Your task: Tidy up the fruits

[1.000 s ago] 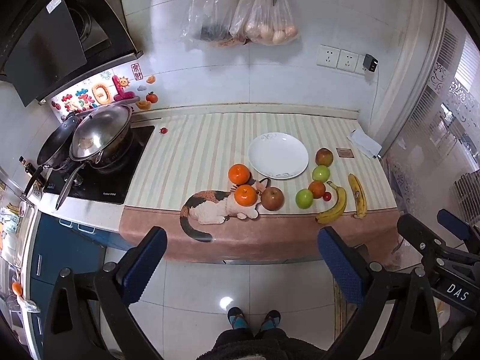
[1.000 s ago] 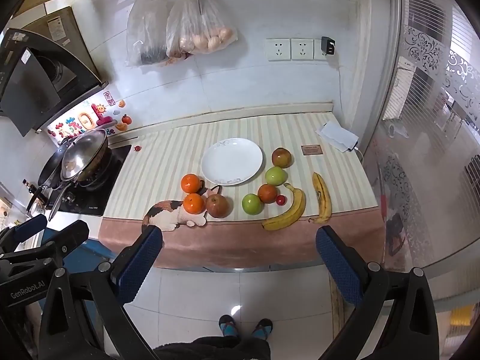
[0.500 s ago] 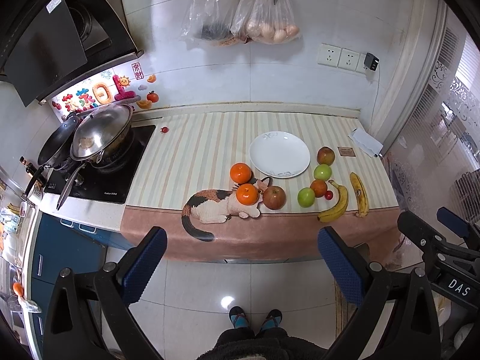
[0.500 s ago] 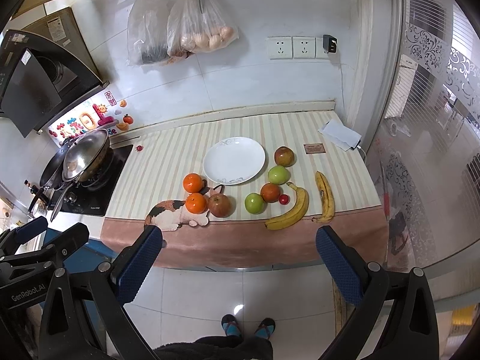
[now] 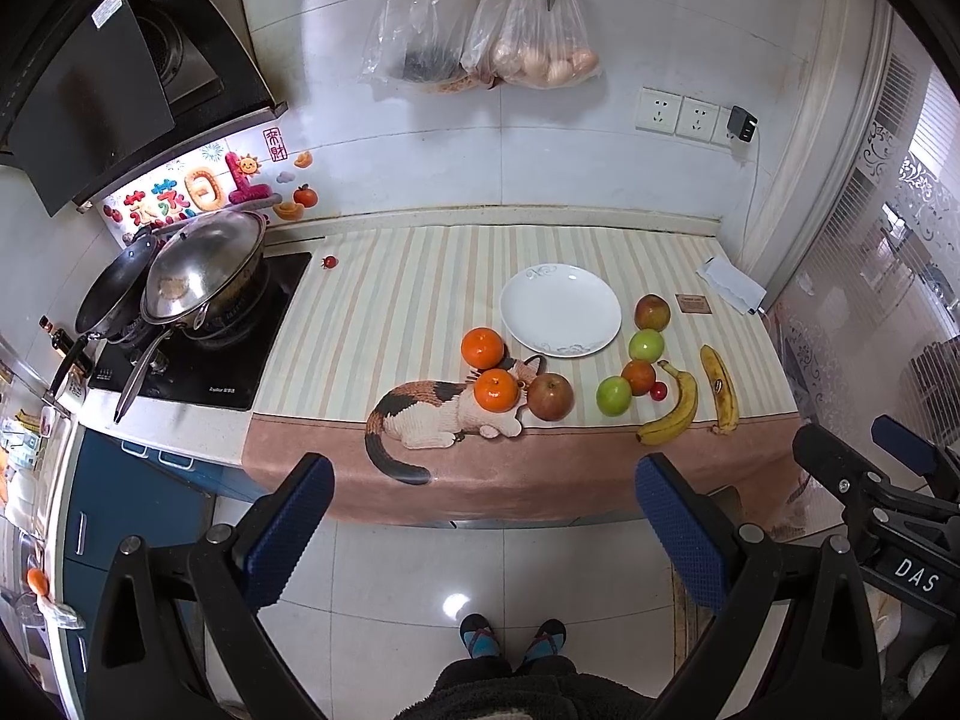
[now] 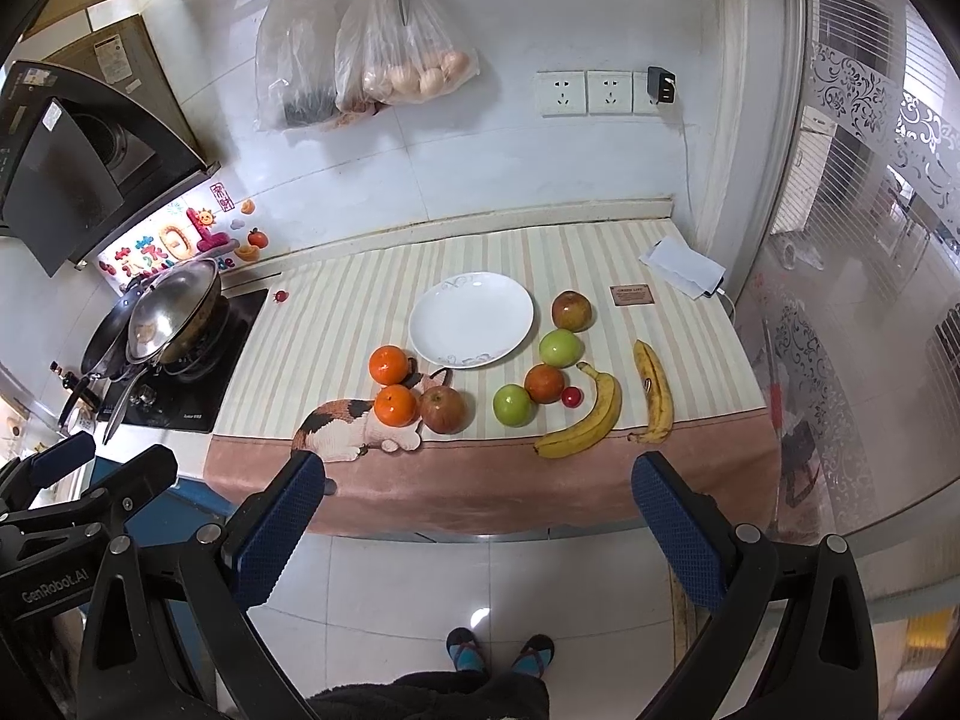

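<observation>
Left wrist view shows the left gripper (image 5: 480,516) with its jaws spread wide and holding nothing, hanging over the floor, short of the desk (image 5: 384,312). Right wrist view shows the right gripper (image 6: 477,513) the same way, wide open and empty. Ahead of both sets of jaws lies the fruit, all well beyond the fingertips: two oranges (image 6: 390,384) and a red apple (image 6: 443,410) ahead and slightly left, the empty white plate (image 6: 471,318) straight ahead and farther off, then green apples (image 6: 513,405), a darker orange (image 6: 544,383), a small red fruit (image 6: 571,397), another red apple (image 6: 571,311) and two bananas (image 6: 585,414) ahead to the right.

The step in hand seems to be the approach to a first fruit, probably for the plate. It would go best if each gripper takes the cluster on its own side, comes down over a round fruit with the jaws straddling its widest part, and closes gently so neighbours touching it are not rolled off the desk edge.
</observation>
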`<state>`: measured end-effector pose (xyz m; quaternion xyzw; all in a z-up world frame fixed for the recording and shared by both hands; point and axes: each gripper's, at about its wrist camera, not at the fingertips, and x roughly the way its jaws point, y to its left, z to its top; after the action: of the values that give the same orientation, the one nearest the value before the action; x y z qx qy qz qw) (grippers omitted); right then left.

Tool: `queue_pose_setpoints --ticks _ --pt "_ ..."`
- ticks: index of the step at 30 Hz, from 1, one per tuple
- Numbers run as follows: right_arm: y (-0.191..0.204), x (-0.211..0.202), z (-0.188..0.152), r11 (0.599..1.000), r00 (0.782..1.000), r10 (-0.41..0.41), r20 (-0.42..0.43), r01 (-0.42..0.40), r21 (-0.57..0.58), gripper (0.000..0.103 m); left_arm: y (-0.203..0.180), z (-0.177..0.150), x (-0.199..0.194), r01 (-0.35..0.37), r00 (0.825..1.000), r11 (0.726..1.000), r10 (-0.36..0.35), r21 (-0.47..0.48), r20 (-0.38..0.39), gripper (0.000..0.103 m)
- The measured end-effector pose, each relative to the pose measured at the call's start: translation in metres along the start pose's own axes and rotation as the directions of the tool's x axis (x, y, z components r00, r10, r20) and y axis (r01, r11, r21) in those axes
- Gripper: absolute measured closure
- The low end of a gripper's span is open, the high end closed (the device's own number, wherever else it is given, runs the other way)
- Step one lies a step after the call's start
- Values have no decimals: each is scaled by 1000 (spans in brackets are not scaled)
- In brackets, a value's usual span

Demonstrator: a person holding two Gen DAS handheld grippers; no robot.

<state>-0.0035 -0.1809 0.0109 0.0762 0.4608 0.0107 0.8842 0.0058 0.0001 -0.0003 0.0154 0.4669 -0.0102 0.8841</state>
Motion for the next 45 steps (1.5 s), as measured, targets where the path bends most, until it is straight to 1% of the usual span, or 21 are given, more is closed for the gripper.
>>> queue_pose_setpoints --ticks 36,45 --pt "0 1 3 1000 1000 0 2 0 1 0 2 2 2 5 1000 1000 -5 1 -4 0" --pt "2 2 4 1000 1000 9 2 -9 21 0 5 13 9 12 1000 1000 -12 11 -5 0"
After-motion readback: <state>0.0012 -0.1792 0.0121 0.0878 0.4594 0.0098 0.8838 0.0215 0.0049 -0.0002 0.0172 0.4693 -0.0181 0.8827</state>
